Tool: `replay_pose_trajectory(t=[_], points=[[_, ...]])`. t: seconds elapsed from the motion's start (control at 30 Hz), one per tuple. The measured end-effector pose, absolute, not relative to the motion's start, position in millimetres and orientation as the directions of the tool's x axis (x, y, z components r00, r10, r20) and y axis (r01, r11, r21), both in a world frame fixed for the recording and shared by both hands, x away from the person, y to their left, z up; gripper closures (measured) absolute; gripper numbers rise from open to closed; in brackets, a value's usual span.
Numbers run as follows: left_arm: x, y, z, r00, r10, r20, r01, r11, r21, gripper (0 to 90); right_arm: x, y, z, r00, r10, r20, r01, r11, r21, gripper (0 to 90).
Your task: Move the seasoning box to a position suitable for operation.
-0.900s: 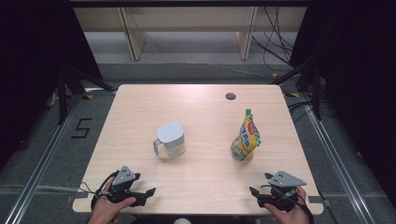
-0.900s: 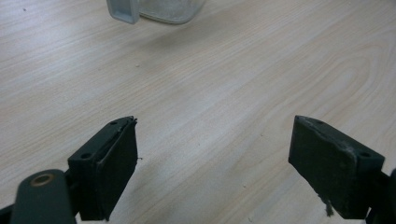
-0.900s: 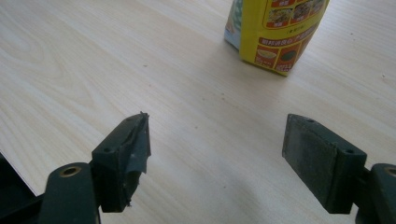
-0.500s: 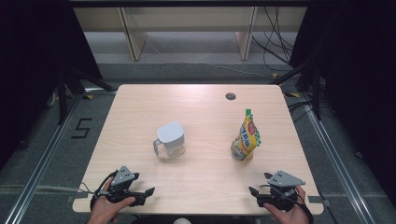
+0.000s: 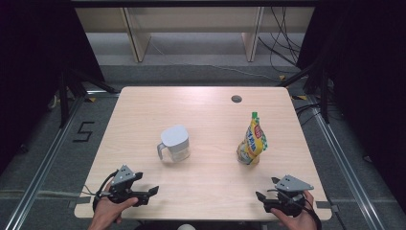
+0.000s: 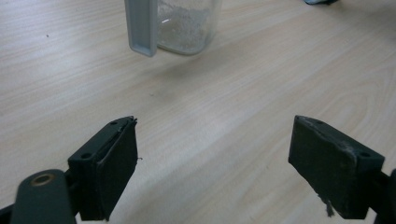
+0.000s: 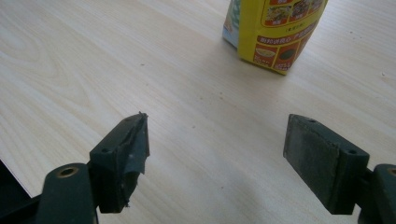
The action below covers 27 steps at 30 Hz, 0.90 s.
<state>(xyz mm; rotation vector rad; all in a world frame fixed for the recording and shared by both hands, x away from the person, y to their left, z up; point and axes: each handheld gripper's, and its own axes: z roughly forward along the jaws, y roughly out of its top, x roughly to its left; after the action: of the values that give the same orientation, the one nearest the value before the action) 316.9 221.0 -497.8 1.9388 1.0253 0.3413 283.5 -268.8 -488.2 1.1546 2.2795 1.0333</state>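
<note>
A clear jug with a white lid and grey handle (image 5: 174,143) stands near the middle of the wooden table (image 5: 201,115); its handle and lower body (image 6: 173,25) show ahead in the left gripper view. A yellow printed pouch (image 5: 252,141) stands upright to its right, and its base (image 7: 275,32) is in the right gripper view. My left gripper (image 5: 149,193) rests near the front left edge, open and empty, pointing right. At the front right my right gripper (image 5: 262,197) lies open and empty too. Both are a good way short of the objects.
A dark round cable hole (image 5: 236,98) sits in the table's back right. Shelf legs (image 5: 134,36) and cables (image 5: 282,43) are on the floor beyond the far edge. Bare tabletop lies between the grippers and around both objects.
</note>
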Motion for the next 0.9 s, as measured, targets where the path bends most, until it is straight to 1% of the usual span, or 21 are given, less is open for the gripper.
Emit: replay_pose_trajectory(t=[0.03, 0.07, 0.17, 0.2, 0.23, 0.27, 0.33, 0.43, 0.47, 0.5, 0.53, 0.57, 0.6, 0.63, 0.77, 0.8, 0.83, 0.9], points=[[320, 221, -496, 0.623, 0.770, -0.135, 0.513, -0.273, 0.814, 15.9, 285, -269, -489, -0.597, 0.802, -0.018, 0.516, 0.401, 0.757, 23.6], [323, 219, -495, 0.619, 0.773, -0.138, 0.514, -0.265, 0.816, 16.5, 286, -270, -489, -0.601, 0.799, -0.041, 0.497, 0.412, 0.764, 23.7], [334, 213, -493, 0.617, 0.776, -0.132, 0.509, -0.265, 0.819, 19.4, 285, -269, -489, -0.604, 0.796, -0.020, 0.515, 0.409, 0.753, 23.8], [338, 211, -493, 0.610, 0.780, -0.139, 0.512, -0.255, 0.820, 20.6, 286, -269, -489, -0.612, 0.790, -0.032, 0.499, 0.418, 0.759, 23.9], [342, 210, -493, 0.603, 0.784, -0.147, 0.518, -0.244, 0.820, 22.5, 285, -268, -489, -0.605, 0.795, -0.033, 0.505, 0.416, 0.756, 24.0], [346, 208, -494, 0.590, 0.792, -0.156, 0.523, -0.228, 0.821, 23.9, 287, -269, -489, -0.618, 0.785, -0.044, 0.492, 0.430, 0.757, 24.0], [349, 207, -494, 0.582, 0.799, -0.150, 0.518, -0.222, 0.826, 26.5, 287, -269, -490, -0.622, 0.782, -0.038, 0.486, 0.424, 0.764, 24.1], [362, 206, -493, 0.545, 0.828, -0.129, 0.503, -0.199, 0.841, 32.8, 286, -269, -489, -0.615, 0.787, -0.043, 0.488, 0.423, 0.763, 24.4], [364, 205, -493, 0.539, 0.831, -0.137, 0.502, -0.186, 0.845, 35.8, 285, -269, -489, -0.610, 0.792, -0.032, 0.499, 0.415, 0.761, 24.4], [367, 204, -493, 0.548, 0.826, -0.134, 0.495, -0.191, 0.847, 39.0, 287, -269, -490, -0.637, 0.770, -0.028, 0.487, 0.430, 0.761, 24.4], [369, 202, -493, 0.543, 0.828, -0.136, 0.495, -0.185, 0.849, 41.1, 287, -269, -490, -0.640, 0.768, -0.023, 0.488, 0.429, 0.760, 24.4], [371, 200, -493, 0.550, 0.826, -0.121, 0.483, -0.196, 0.853, 43.4, 287, -269, -489, -0.630, 0.775, -0.047, 0.483, 0.438, 0.758, 24.4], [373, 198, -493, 0.547, 0.829, -0.112, 0.478, -0.200, 0.855, 45.4, 286, -268, -489, -0.620, 0.784, -0.040, 0.489, 0.426, 0.761, 24.4], [375, 196, -494, 0.544, 0.832, -0.111, 0.475, -0.196, 0.858, 46.6, 287, -268, -490, -0.626, 0.778, -0.052, 0.478, 0.436, 0.762, 24.4], [382, 191, -494, 0.538, 0.839, -0.084, 0.474, -0.218, 0.853, 51.1, 286, -267, -490, -0.626, 0.779, -0.038, 0.492, 0.433, 0.755, 24.5], [383, 190, -494, 0.536, 0.839, -0.092, 0.474, -0.208, 0.856, 52.4, 286, -267, -490, -0.626, 0.779, -0.035, 0.492, 0.430, 0.757, 24.6], [384, 190, -493, 0.535, 0.840, -0.087, 0.472, -0.212, 0.856, 55.2, 286, -267, -490, -0.626, 0.779, -0.034, 0.492, 0.429, 0.758, 24.6], [386, 188, -492, 0.534, 0.843, -0.064, 0.463, -0.228, 0.857, 57.1, 286, -266, -490, -0.629, 0.776, -0.036, 0.490, 0.433, 0.757, 24.6]])
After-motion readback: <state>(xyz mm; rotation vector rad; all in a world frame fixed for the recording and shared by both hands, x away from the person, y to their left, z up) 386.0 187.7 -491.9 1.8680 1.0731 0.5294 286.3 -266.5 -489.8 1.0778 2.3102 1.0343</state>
